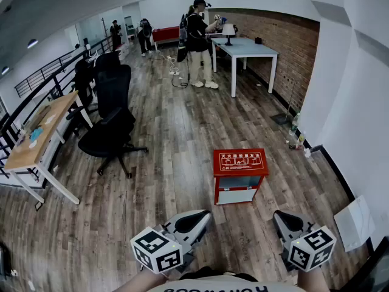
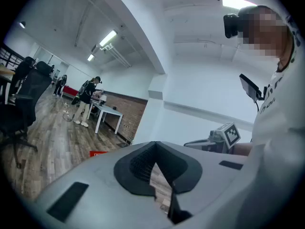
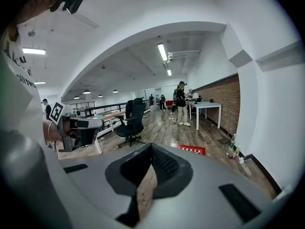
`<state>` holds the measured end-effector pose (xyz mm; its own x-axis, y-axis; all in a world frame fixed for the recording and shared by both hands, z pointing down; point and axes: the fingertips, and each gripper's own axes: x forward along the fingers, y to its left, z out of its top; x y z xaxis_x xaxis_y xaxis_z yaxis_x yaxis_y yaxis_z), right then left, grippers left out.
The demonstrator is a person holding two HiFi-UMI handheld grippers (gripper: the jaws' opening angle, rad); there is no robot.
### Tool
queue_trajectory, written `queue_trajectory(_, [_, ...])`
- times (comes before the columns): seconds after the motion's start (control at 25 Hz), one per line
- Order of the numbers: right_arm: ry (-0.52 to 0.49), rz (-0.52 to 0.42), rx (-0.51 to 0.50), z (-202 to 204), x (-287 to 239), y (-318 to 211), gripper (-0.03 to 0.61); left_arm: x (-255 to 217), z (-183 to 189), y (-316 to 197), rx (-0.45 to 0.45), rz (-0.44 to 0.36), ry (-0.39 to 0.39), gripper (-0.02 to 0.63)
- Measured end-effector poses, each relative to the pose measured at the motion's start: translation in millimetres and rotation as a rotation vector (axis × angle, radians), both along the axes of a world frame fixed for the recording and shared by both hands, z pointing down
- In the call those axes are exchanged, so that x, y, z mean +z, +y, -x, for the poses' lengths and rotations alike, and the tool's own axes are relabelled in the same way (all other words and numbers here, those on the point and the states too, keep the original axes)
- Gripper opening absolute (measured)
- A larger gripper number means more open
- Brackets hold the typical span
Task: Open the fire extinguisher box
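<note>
Indoors, wood floor [image 1: 182,132], red ext. box [image 1: 240,161] upright, brick wall [image 1: 292,47].

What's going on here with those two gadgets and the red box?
Someone holds a tool in each hand: the left tool and the right tool, both shut, empty and close to the body. The red box stands on the floor a little ahead, its lid down, and neither tool touches it, so opening it has not begun. Farther back, another person stands at a white table.
</note>
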<state>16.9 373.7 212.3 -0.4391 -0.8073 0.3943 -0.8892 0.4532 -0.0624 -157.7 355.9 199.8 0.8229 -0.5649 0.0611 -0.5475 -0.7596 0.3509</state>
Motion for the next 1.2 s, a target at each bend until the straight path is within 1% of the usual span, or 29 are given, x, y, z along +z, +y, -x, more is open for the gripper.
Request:
queue_trajectory(0.48, [0.021,-0.004,0.003,1,-1,-7,0.009,0,5,-8,-0.011,-0.011,0.003,0.006])
queue_trajectory(0.76, [-0.046,-0.015,0.027,3,-2,-15,0.011,3,9,-15,-0.017,-0.009,0.000,0.006])
queue_trajectory(1.04, [-0.053,-0.020,0.066,8,4,-23,0.012,11,16,-24,0.007,-0.007,-0.014,0.006])
queue_trajectory(1.12, [-0.058,-0.016,0.067,13,5,-24,0.012,13,17,-25,0.025,-0.021,-0.024,0.006])
queue_trajectory(1.2, [-0.055,-0.014,0.071,16,8,-22,0.012,15,17,-24,0.038,-0.053,-0.048,0.006])
